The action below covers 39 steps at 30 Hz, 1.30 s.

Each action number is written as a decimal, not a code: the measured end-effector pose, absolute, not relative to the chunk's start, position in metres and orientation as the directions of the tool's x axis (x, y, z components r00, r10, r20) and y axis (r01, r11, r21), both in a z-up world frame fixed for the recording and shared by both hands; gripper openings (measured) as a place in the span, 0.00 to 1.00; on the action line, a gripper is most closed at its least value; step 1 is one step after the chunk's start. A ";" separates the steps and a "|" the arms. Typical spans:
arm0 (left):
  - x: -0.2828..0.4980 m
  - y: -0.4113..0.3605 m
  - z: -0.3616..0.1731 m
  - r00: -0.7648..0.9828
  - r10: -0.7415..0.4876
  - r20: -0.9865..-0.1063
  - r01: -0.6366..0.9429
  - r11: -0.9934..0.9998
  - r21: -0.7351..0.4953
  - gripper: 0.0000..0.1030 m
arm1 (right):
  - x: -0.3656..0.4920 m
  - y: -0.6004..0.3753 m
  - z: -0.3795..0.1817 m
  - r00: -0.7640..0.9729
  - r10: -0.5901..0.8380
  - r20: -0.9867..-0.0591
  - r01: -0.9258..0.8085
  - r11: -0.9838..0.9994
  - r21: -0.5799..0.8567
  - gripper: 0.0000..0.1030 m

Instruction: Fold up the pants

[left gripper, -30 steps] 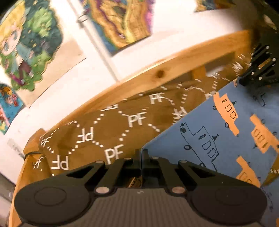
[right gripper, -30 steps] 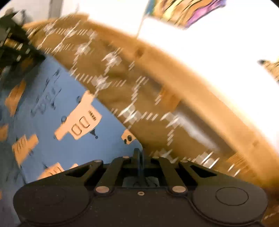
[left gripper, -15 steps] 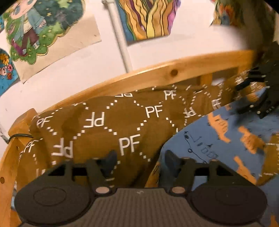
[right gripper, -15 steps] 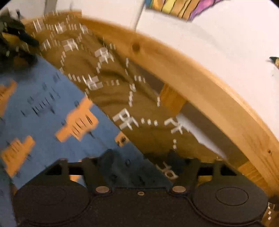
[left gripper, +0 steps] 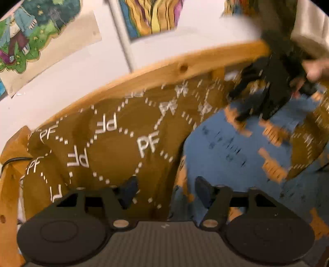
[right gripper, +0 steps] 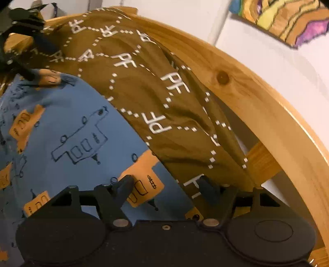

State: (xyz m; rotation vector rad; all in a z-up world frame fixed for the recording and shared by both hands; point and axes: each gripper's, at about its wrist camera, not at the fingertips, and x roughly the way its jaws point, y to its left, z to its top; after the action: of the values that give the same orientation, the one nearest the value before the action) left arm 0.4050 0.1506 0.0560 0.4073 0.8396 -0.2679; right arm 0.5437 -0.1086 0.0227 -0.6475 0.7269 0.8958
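Blue pants point(left gripper: 236, 147) printed with orange boats lie spread on a brown "PF" blanket point(left gripper: 115, 147). My left gripper point(left gripper: 166, 191) hovers over the pants' left edge. Its jaws are apart and closing, with the cloth edge and blanket below them, and the pads are not pressing. In the right wrist view, the right gripper point(right gripper: 165, 187) hangs over the pants point(right gripper: 61, 123) at their right edge, where they meet the blanket point(right gripper: 144, 86). Its jaws are wide and closing, gripping nothing. Each gripper appears blurred in the other's view: the right one point(left gripper: 246, 104) held by a hand point(left gripper: 314, 69), and the left one point(right gripper: 38, 61).
A curved wooden bed rail point(left gripper: 164, 71) runs behind the blanket, close past the right gripper point(right gripper: 257, 98). Colourful posters point(left gripper: 150, 14) hang on the white wall. A black cable point(left gripper: 14, 160) crosses the rail's left end.
Both grippers were shut at the pants' edge corners a second ago. They have since opened and let the cloth go. Both have shifted, and the pants now lie on the blanket.
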 end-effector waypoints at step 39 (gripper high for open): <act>0.186 0.079 0.006 0.709 -0.117 -0.695 0.626 0.558 0.545 0.00 | 0.232 -0.217 0.009 0.495 0.499 -0.711 -0.869 0.313 -0.384 0.00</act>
State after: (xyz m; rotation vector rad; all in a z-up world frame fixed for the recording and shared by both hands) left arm 0.1858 0.0786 0.0058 0.8771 0.6541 -0.4768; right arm 0.2319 -0.2175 0.0088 -0.8341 0.5192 0.9569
